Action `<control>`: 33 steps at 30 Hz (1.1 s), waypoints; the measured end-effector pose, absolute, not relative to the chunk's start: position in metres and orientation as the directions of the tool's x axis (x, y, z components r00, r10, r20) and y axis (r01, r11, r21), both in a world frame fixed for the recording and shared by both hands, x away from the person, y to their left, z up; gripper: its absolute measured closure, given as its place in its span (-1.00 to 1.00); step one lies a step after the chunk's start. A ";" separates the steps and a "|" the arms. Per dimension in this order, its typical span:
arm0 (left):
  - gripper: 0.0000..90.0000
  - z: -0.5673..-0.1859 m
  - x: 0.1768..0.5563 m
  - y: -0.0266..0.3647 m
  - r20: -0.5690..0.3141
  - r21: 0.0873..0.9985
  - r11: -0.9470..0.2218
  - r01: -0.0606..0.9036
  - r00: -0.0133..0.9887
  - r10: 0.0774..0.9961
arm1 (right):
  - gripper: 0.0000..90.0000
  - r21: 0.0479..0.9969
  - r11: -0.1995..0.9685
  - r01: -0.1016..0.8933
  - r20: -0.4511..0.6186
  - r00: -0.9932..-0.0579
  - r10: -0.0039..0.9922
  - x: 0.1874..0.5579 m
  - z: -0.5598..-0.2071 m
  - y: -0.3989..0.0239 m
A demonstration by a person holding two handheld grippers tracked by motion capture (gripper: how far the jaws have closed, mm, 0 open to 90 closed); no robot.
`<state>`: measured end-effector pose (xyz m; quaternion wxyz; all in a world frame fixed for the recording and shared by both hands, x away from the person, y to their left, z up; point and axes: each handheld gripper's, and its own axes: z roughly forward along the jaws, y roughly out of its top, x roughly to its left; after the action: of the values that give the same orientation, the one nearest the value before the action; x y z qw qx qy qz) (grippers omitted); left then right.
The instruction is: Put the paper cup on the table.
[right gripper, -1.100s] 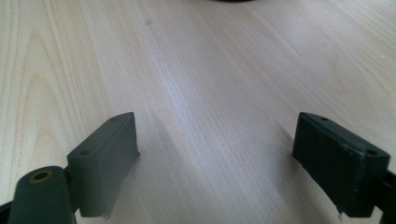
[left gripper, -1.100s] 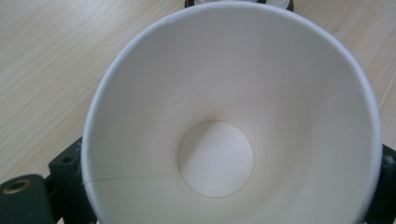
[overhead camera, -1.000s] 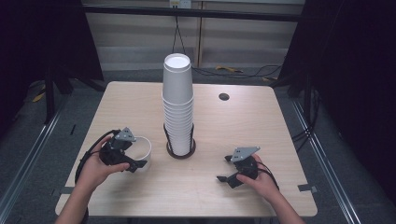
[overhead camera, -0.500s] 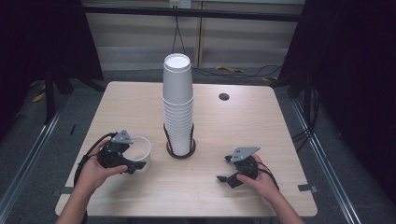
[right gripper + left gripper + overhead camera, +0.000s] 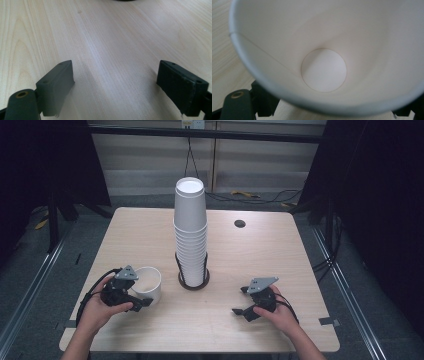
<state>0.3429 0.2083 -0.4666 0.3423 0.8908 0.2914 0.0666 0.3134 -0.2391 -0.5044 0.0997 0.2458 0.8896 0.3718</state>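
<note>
One loose paper cup (image 5: pixel 148 283) stands mouth-up at the left of the table (image 5: pixel 280 255), with the left hand-held gripper (image 5: pixel 134 301) at its near rim. Whether its jaws are clamped on the rim cannot be told; the left gripper view looks straight down into the cup. Centre: one tall stack of cups (image 5: pixel 190 235), upside down, seated in one black ring holder (image 5: pixel 193 281). The individual cups cannot be counted reliably. Right: the right hand-held gripper (image 5: pixel 245 302) rests low over bare table, jaws wide apart, holding nothing. Judged progress: one cup separated from the stack, its placement unfinished; the remainder stays stacked.
</note>
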 end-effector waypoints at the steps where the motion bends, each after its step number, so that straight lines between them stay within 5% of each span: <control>1: -0.65 -0.467 0.342 0.210 -0.084 0.651 -0.594 0.473 0.822 0.563 | -0.70 0.710 0.603 0.363 0.005 -0.859 0.511 0.313 -0.504 -0.239; 33: -0.64 -0.498 0.316 0.258 -0.074 0.665 -0.550 0.505 0.777 0.625 | -0.70 0.711 0.603 0.363 0.005 -0.859 0.511 0.313 -0.504 -0.239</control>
<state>0.3157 0.2577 -0.4978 0.3480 0.8761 0.3225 0.0860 0.3134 -0.2391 -0.5044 0.0998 0.2457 0.8896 0.3719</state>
